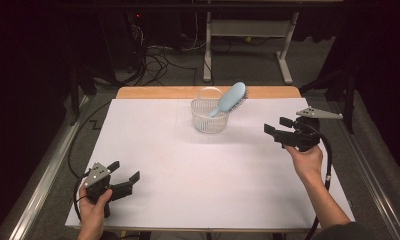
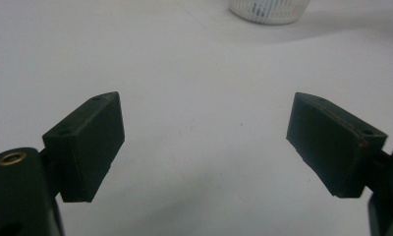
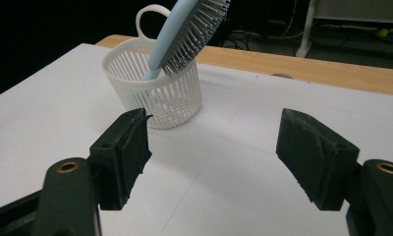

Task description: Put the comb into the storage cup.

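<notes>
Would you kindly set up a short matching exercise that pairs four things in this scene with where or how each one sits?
Things:
1. hairbrush
2. basket
3. left gripper
4. right gripper

Places or states:
A. white, slotted, standing at the far middle of the table
B. open and holding nothing, at the near left corner
C. light blue, handle down, leaning out over a rim
D. open and holding nothing, at the right, close to the basket

Pairs: 1-C, 2-A, 3-B, 4-D

Open table point(image 1: 188, 180) — basket point(image 1: 208, 122) mid-back
</notes>
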{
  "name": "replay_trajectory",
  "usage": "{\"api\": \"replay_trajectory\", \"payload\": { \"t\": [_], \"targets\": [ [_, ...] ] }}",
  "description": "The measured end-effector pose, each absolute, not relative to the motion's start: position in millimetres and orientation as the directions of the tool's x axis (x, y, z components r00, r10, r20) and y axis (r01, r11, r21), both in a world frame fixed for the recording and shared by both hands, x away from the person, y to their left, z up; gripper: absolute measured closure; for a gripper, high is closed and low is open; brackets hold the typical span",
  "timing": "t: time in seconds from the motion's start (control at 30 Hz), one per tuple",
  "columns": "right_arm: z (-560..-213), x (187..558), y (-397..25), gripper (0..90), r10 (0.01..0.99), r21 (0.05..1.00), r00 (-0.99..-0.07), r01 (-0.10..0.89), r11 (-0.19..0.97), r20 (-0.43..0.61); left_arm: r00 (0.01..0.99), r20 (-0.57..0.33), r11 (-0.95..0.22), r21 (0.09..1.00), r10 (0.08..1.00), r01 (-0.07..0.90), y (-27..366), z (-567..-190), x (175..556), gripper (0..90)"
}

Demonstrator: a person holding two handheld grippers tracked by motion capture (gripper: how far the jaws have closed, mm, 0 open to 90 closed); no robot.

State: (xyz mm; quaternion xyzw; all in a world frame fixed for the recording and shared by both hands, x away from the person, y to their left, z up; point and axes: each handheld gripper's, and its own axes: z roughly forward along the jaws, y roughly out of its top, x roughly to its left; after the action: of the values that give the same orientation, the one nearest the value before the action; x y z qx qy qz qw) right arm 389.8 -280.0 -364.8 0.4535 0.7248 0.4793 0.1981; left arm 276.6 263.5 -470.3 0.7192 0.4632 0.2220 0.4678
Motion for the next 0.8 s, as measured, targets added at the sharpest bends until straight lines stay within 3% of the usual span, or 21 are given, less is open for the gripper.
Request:
{"api": "replay_trajectory", "payload": {
  "t": [0.8],
  "targets": [
    [-363.0, 376.1, -286.3, 27.4, 0.845, 0.888, -0.515, 0.443, 0.122, 0.141, 0.476, -0.113, -0.135, 0.879, 0.872, 0.458, 263.1, -470.2, 276.4, 15.3]
  ]
}}
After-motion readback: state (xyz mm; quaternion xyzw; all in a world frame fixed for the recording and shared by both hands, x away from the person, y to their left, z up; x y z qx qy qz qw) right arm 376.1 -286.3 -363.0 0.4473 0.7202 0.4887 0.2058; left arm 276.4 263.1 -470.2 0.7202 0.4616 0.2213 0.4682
